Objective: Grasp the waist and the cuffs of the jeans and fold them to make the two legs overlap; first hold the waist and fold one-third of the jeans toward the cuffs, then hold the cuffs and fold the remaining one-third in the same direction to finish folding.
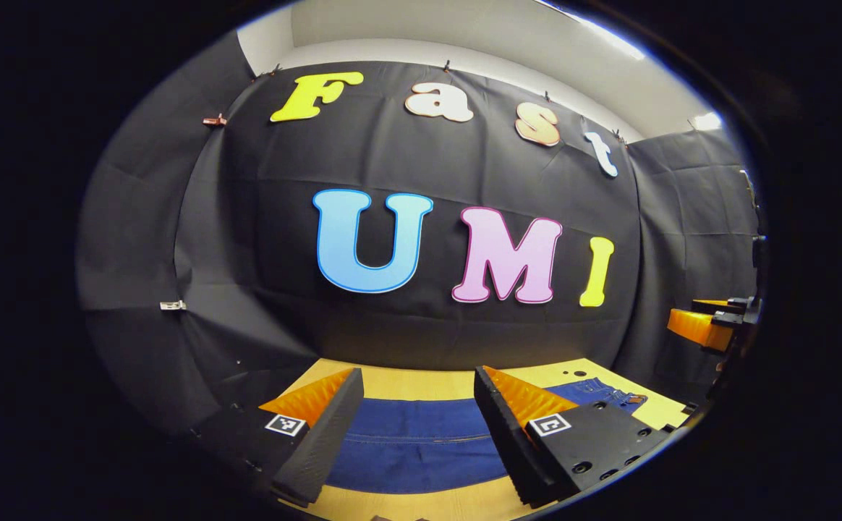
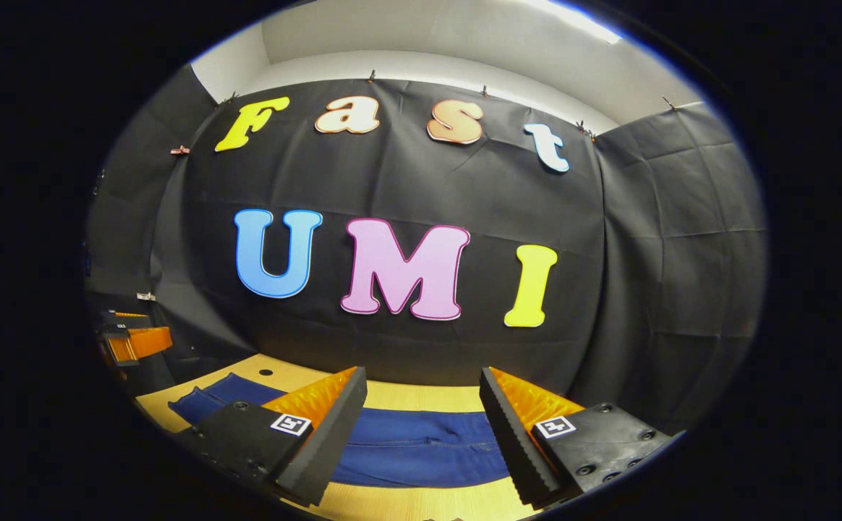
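we see the jeans [image 1: 421,441] lying flat on the counter [image 1: 421,506], no fold visible; both grippers, left [image 1: 421,427] and right [image 2: 421,427], hover, jaws apart, holding nothing.

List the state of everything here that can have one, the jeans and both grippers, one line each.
jeans: lying flat on the wooden table, not yet gripped.
left gripper: open, fingers spread above the denim, holding nothing.
right gripper: open, fingers spread above the denim, holding nothing.
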Tool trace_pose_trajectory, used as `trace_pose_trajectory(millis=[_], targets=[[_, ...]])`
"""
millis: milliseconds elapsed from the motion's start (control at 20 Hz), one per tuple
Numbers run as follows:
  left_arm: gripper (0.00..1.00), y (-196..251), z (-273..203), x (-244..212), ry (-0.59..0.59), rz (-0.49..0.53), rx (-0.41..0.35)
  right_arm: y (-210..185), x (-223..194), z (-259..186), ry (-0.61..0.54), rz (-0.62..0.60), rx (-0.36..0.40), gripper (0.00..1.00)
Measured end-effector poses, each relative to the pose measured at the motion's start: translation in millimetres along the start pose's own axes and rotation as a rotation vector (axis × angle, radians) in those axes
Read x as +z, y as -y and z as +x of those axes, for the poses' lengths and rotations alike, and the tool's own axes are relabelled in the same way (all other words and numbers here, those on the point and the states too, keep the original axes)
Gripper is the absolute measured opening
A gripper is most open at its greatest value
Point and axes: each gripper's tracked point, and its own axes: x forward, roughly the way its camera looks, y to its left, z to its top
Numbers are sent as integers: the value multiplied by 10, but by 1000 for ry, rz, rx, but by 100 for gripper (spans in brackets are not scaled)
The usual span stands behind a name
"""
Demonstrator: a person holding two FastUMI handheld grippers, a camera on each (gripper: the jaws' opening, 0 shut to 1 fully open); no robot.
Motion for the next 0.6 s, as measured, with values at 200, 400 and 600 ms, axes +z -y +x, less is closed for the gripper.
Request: trace_pose_trajectory(millis=[200,400,600], targets=[[96,-158,142,-267,-60,54,34,68,-192,172,-38,-17,32,96],[96,-685,203,-740,-189,253,56,194,-368,327,-66,-41,39,96],[98,-1596,199,-1443,-410,618,9,395,-620,430,-122,-72,24,96]])
